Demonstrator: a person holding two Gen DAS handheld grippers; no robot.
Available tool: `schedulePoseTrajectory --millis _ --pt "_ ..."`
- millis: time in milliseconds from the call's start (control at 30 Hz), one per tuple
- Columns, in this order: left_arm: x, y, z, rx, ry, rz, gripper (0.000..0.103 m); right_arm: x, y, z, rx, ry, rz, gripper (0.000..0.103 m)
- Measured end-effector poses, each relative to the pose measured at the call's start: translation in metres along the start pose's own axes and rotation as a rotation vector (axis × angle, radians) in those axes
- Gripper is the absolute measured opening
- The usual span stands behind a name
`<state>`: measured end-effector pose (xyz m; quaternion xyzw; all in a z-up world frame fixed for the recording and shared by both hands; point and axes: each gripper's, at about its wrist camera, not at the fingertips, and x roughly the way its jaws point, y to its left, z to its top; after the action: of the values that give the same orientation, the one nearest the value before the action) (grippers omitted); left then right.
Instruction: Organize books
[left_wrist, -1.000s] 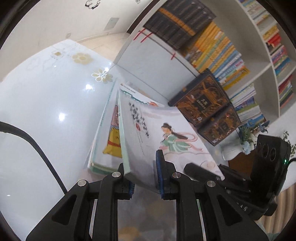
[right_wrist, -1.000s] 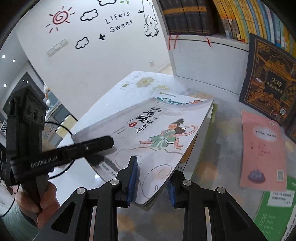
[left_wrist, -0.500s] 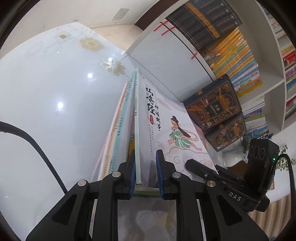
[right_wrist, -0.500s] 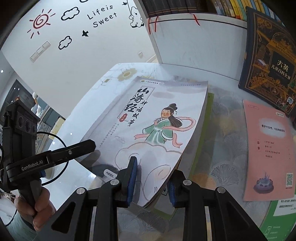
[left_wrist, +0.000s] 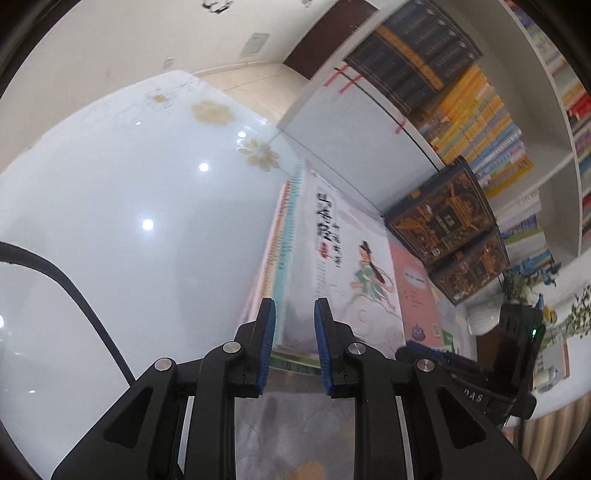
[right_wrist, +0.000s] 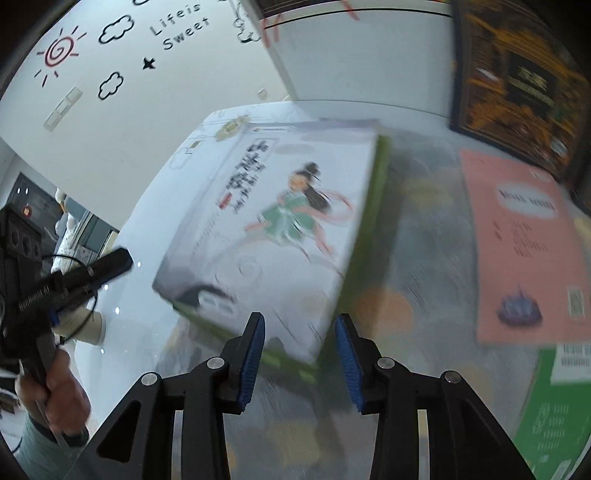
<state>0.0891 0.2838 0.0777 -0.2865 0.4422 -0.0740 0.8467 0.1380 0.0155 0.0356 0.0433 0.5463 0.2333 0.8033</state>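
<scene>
The white picture book with a girl in green lies flat on top of a stack of books on the table. My left gripper is at the stack's near edge with its jaws opening; its pads do not press the book. In the right wrist view the left gripper stands just left of the book, apart from it. My right gripper hovers over the book's near corner. Its jaws are opening too, and the pads are clear of the cover. The right gripper shows beside the stack.
A pink book and a green one lie flat to the right. Dark ornate boxed books lean on the white bookshelf full of spines. The glossy white table stretches left. A hand holds the left gripper's handle.
The picture book, held tilted between both grippers, has come down flat on the stack. Both grippers' jaws have widened and let go of it, and both have drawn back a little.
</scene>
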Motion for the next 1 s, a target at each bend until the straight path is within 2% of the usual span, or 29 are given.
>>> schedulePoseTrajectory --millis 33,67,267,333,400,433,600,733,800,900,967,1000 --pt "0.001 -0.004 0.000 0.009 0.007 -0.006 0.021 -0.007 -0.007 -0.011 0.018 -0.002 -0.006 0.038" --pt "0.002 -0.011 0.000 0.019 0.018 -0.015 0.029 -0.011 -0.012 -0.018 0.032 -0.003 -0.014 0.038" --pt "0.003 -0.065 -0.014 0.110 0.047 -0.072 0.032 -0.049 -0.053 -0.080 0.151 -0.014 -0.076 0.039" --pt "0.003 -0.082 -0.023 0.140 0.070 -0.089 0.044 -0.065 -0.070 -0.103 0.208 -0.029 -0.084 0.041" --pt "0.000 -0.100 -0.036 0.161 0.073 -0.104 0.065 -0.078 -0.084 -0.122 0.260 -0.045 -0.083 0.045" --pt "-0.001 -0.106 -0.041 0.168 0.073 -0.112 0.067 -0.086 -0.096 -0.134 0.299 -0.058 -0.083 0.049" --pt "0.016 -0.150 -0.079 0.192 0.161 -0.164 0.067 -0.114 -0.150 -0.166 0.446 -0.111 -0.063 0.052" --pt "0.047 -0.190 -0.119 0.246 0.239 -0.164 0.067 -0.142 -0.205 -0.185 0.556 -0.156 -0.105 0.052" --pt "0.074 -0.210 -0.141 0.269 0.296 -0.150 0.067 -0.154 -0.225 -0.191 0.574 -0.180 -0.147 0.052" --pt "0.111 -0.234 -0.171 0.313 0.335 -0.107 0.067 -0.166 -0.249 -0.191 0.549 -0.204 -0.199 0.052" --pt "0.131 -0.246 -0.187 0.331 0.348 -0.079 0.067 -0.162 -0.264 -0.188 0.529 -0.169 -0.226 0.040" --pt "0.144 -0.252 -0.194 0.333 0.350 -0.053 0.066 -0.158 -0.270 -0.186 0.520 -0.151 -0.225 0.040"
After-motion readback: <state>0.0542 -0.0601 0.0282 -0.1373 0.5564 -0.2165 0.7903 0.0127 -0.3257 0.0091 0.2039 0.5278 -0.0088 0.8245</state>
